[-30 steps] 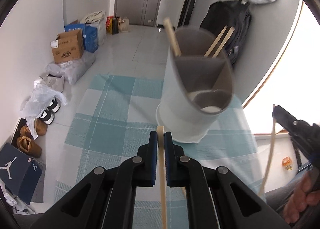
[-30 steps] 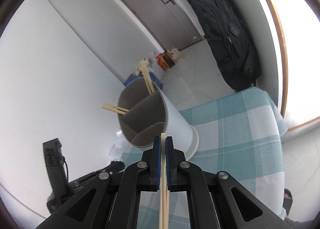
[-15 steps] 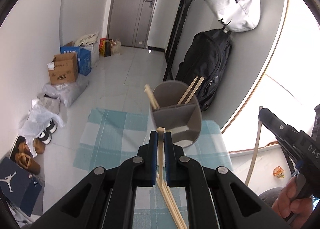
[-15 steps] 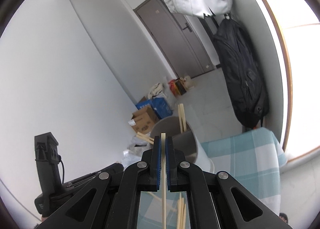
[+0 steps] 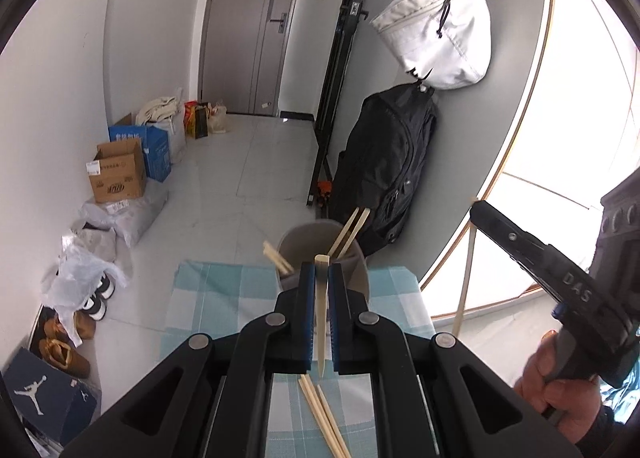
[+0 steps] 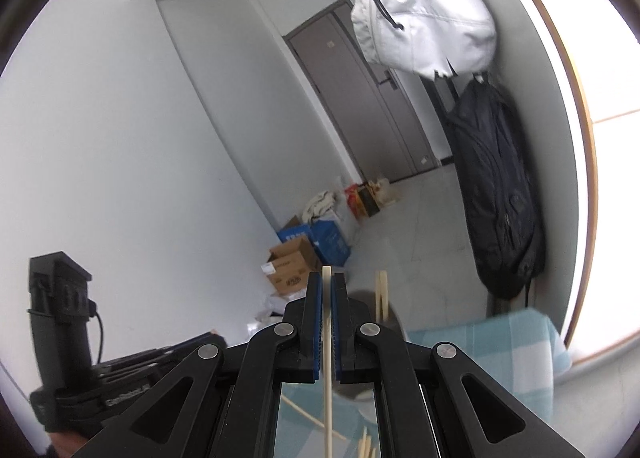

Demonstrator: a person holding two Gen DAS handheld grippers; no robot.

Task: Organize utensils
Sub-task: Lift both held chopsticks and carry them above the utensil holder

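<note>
Utensil holder (image 5: 320, 258) stands on the tablecloth (image 5: 208, 298) at its far edge; chopsticks (image 5: 352, 230) stand in its far compartment, another pair (image 5: 276, 258) leans out on its left. Loose chopsticks (image 5: 320, 414) lie on the cloth nearer the camera. Beyond the table: backpack (image 5: 384, 165) against the right wall, bag (image 5: 440, 29) hanging above it. Cardboard boxes (image 5: 118, 173) and shoes (image 5: 64, 342) line the left wall; door (image 5: 248, 25) at the far end.
</note>
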